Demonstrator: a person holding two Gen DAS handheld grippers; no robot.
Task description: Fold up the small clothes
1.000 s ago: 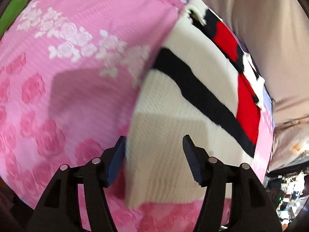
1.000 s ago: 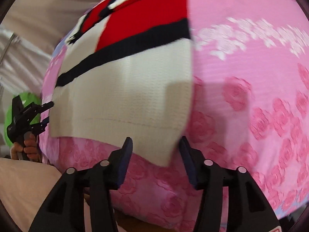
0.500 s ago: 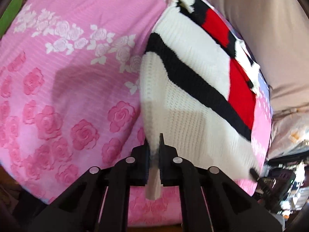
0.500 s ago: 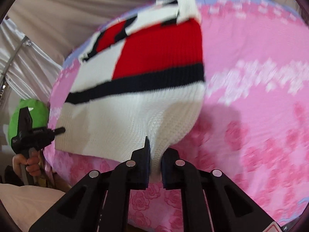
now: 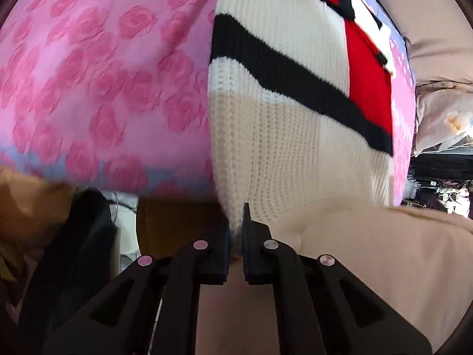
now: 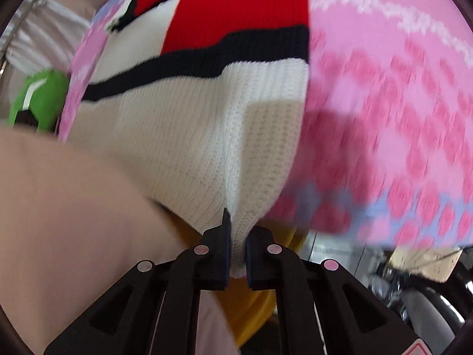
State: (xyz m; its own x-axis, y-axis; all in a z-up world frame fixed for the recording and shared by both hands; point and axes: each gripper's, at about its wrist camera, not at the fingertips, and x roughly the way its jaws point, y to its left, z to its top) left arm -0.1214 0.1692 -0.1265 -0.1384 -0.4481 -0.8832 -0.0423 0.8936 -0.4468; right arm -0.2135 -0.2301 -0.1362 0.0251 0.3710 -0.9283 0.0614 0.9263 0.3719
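A small knit sweater (image 5: 283, 124), white with a black stripe and a red block, lies on a pink rose-print cloth (image 5: 97, 88). My left gripper (image 5: 235, 236) is shut on the sweater's white bottom hem at its left corner. My right gripper (image 6: 236, 242) is shut on the same hem at the right corner of the sweater (image 6: 207, 124). Both corners are pulled back past the near edge of the pink cloth (image 6: 399, 103), and the hem hangs lifted between the grippers.
The person's beige-clad body (image 5: 384, 266) fills the lower right of the left wrist view and the lower left of the right wrist view (image 6: 65, 207). A green object (image 6: 38, 100) sits at the far left. A yellow-brown object (image 6: 254, 304) lies below the cloth edge. Clutter (image 5: 437, 183) lies beyond the right side.
Both grippers closed on the hem corners, then pulled back toward the person. The sweater's bottom edge has come off the cloth's near edge and stretched taut.
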